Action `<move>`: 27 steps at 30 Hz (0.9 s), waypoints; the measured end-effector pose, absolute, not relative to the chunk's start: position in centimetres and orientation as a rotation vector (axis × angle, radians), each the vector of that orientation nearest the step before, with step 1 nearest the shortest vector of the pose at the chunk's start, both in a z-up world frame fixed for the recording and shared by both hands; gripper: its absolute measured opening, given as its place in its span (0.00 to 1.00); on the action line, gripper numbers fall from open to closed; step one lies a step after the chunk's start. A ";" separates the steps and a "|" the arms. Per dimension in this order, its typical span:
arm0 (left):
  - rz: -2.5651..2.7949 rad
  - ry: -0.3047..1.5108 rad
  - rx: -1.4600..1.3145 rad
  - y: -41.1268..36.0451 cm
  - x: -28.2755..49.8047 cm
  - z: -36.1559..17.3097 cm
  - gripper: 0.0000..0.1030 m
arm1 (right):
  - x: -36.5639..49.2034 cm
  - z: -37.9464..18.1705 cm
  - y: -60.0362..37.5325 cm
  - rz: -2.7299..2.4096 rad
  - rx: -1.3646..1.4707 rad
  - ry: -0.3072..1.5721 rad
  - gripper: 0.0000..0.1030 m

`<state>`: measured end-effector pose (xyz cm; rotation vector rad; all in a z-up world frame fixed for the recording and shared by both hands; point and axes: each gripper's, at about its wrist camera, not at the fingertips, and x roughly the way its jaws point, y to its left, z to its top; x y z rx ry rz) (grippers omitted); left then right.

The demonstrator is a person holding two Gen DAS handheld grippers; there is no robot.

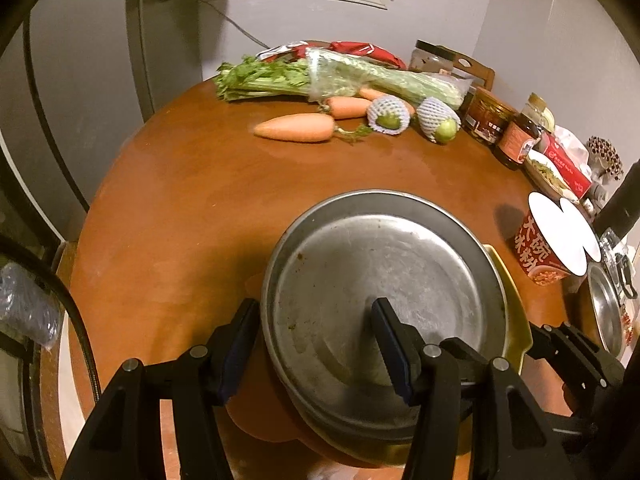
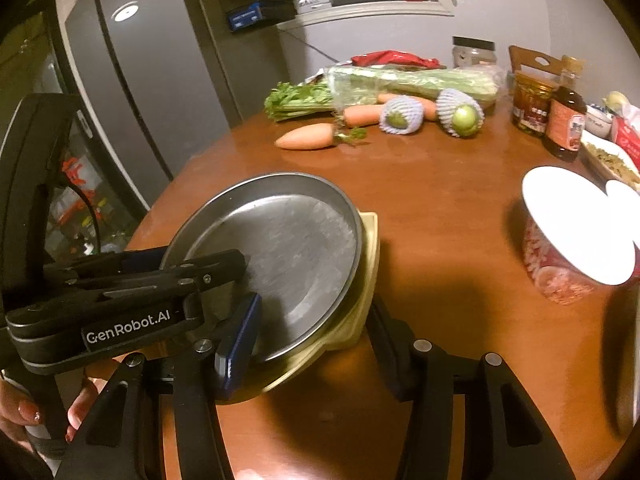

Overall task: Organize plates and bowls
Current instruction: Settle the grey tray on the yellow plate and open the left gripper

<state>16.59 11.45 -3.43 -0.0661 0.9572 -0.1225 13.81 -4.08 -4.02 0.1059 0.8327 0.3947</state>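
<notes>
- The metal plate sits tilted on top of a pale yellow dish, near my edge of the round wooden bench.
- My left hand-held gripper straddles the plate's near-left rim, one finger outside and one over the plate's inside. The jaws stand wide, so I judge it released, not yet pinching.
- My right hand-held gripper also stands parted: its left finger lies over the plate's near rim, its right finger beyond the yellow dish's edge. It spans both without clamping, as far as I can tell.
- To do this well, I would close the left one squarely on the plate's rim, deep enough that the thin metal lip cannot slip out.
- I would keep the plate level while lifting, since smooth steel will probably slide on the dish beneath.
- The right one should steady the yellow dish by its edge, so that the two separate or settle cleanly.
- The noodle cup stands well apart to the right; I would sweep away from it.
</notes>
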 end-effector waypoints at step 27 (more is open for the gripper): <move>-0.029 0.901 -0.067 9.4 18.2 -2.7 0.56 | 15.4 -3.2 -6.7 0.364 0.109 0.798 0.54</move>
